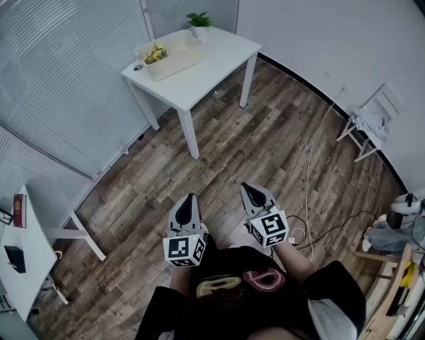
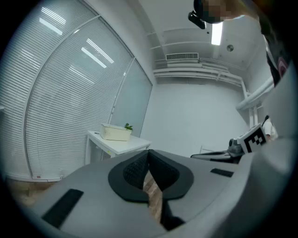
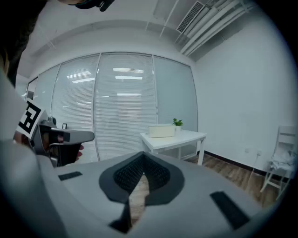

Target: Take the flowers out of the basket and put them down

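Note:
A cream basket (image 1: 171, 54) stands on a white table (image 1: 206, 66) far across the room, with yellow flowers (image 1: 154, 53) at its left end. The basket (image 2: 115, 133) and table also show small in the left gripper view, and the basket (image 3: 162, 130) again in the right gripper view. I hold both grippers close to my body, well short of the table. My left gripper (image 1: 190, 197) is shut with nothing in it. My right gripper (image 1: 246, 187) is shut too and holds nothing.
A small potted plant (image 1: 198, 20) stands at the table's far corner. Wood floor (image 1: 265, 146) lies between me and the table. A white folding chair (image 1: 369, 123) stands at the right wall, with a cable (image 1: 312, 166) trailing over the floor. Another white desk (image 1: 23, 259) is at the left.

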